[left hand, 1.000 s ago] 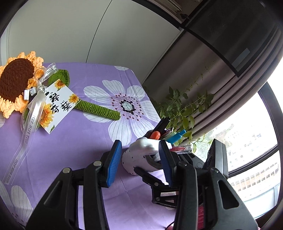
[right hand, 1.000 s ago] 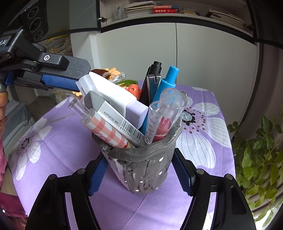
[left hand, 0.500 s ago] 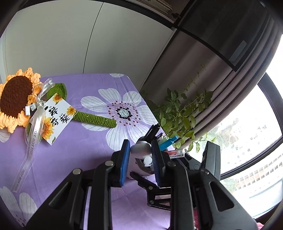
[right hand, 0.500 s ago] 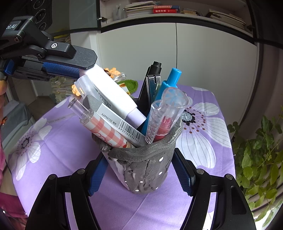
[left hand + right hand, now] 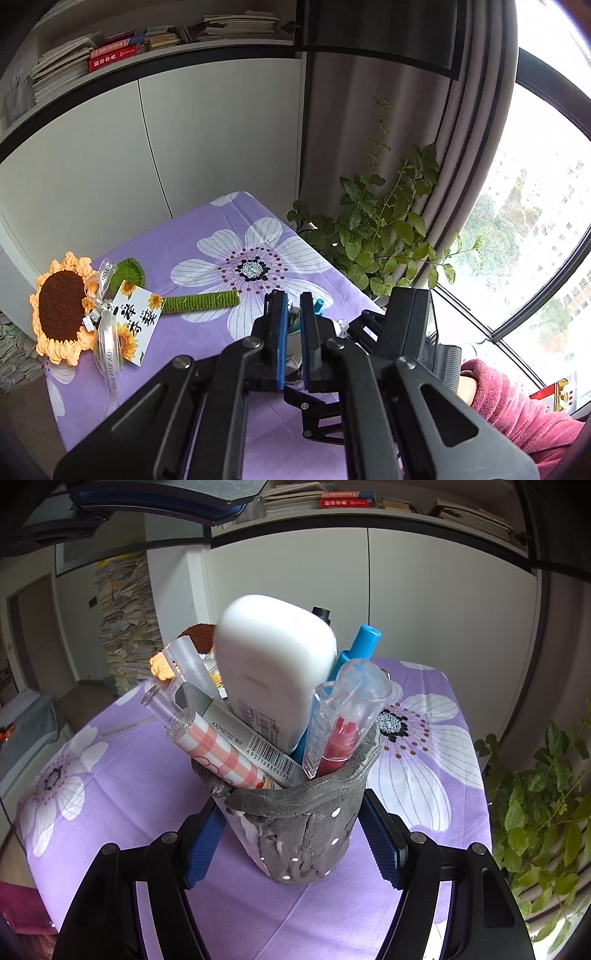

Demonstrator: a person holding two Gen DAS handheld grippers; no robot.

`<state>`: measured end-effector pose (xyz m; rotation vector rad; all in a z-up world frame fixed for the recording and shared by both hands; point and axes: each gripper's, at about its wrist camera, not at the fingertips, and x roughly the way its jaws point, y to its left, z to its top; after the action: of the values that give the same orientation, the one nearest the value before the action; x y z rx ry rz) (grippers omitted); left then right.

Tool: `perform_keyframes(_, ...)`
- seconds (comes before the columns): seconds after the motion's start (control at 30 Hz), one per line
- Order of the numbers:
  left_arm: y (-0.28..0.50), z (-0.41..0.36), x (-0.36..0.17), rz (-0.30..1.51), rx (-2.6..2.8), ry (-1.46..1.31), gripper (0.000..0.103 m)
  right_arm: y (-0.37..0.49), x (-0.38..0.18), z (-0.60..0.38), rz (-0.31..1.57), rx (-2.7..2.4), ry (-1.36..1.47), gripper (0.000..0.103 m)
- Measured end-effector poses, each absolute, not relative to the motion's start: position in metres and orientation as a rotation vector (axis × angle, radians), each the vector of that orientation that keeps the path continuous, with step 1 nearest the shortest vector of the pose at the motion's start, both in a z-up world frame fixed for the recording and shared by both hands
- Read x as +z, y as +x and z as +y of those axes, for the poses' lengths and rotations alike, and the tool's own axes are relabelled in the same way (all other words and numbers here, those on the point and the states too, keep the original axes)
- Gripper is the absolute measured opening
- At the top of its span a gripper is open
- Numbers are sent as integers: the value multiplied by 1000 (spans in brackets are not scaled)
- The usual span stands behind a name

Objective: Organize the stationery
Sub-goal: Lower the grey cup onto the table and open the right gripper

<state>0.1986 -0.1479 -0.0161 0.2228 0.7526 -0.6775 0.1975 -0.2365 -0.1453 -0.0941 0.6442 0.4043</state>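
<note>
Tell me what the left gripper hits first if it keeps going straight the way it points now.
Probably the stationery standing in the pen holder: the shut left gripper looks down its fingers at the blue pen and the items beside it. Depth is unclear.

A grey, white-dotted pen holder point(image 5: 295, 823) is standing upright on the purple floral bench point(image 5: 122, 775). A white correction-tape case point(image 5: 273, 672) is leaning inside it among a pink-checked pen point(image 5: 218, 749), a barcoded grey marker point(image 5: 240, 734), a blue pen point(image 5: 354, 653) and a clear-capped red pen point(image 5: 343, 720).
</note>
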Motion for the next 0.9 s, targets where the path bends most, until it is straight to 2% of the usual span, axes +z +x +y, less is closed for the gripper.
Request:
perform_keyframes(0.27, 200, -144, -22, 765, -674, 205, 6, 197, -146, -236, 644, 404, -94, 73)
perform_keyframes(0.5, 192, -125, -34, 665, -518, 277, 11, 197, -146, -236, 644, 404, -93, 73)
perform_keyframes(0.57, 194, -115, -42, 662, -469, 273, 28, 197, -146, -237, 644, 406, -91, 73)
perform_keyframes(0.63, 194, -106, -50, 642, -407, 275, 39, 198, -145, -238, 643, 412, -82, 73)
perform_keyframes(0.77, 192, -93, -66, 643, -350, 296, 47, 196, -143, -246, 625, 424, -43, 73)
perform_keyframes(0.8, 193, -90, -70, 654, -350, 285, 50, 192, -140, -249, 603, 427, -21, 75)
perform_keyframes(0.83, 193, -86, -72, 662, -350, 270, 54, 190, -137, -252, 587, 428, 1, 84)
perform_keyframes(0.9, 194, -80, -77, 680, -349, 242, 54, 187, -129, -256, 561, 411, 42, 88)
